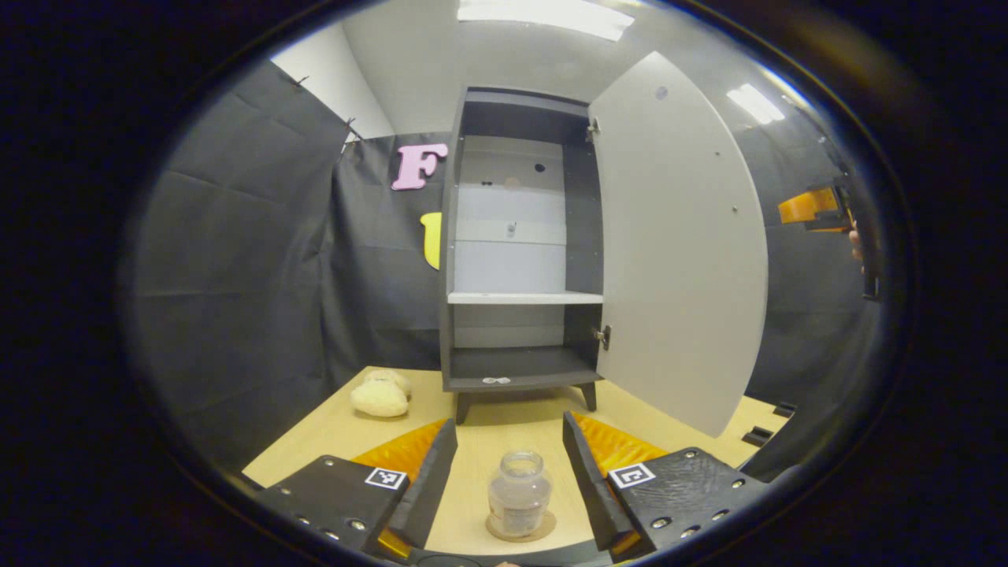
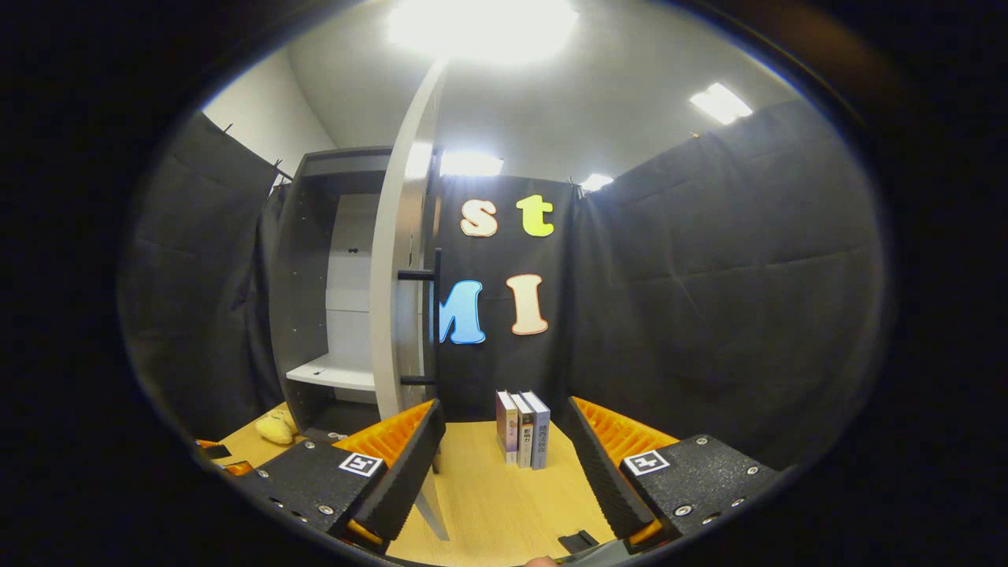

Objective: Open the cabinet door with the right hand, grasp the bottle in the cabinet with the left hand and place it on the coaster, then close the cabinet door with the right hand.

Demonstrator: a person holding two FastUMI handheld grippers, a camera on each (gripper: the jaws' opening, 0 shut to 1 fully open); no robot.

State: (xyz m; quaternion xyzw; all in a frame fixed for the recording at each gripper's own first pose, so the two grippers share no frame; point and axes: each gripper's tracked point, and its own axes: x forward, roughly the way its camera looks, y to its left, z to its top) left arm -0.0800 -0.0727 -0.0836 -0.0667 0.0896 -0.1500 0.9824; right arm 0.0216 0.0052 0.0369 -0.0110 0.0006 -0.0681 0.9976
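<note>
Standing on the coaster (image 1: 520, 529), bottle (image 1: 518, 494); cabinet door (image 1: 679, 244) open.

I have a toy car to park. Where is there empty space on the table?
Bare light wooden table lies between the dark grey cabinet and the clear glass bottle, and before the upright books. It is crowded near the cream plush toy.

the left gripper (image 1: 510, 472) hangs with its fingers spread either side of the bottle (image 1: 518, 494), not touching it; the bottle stands on the coaster (image 1: 543, 530). beyond, the cabinet (image 1: 520, 236) has its door (image 1: 677, 244) swung wide.
</note>
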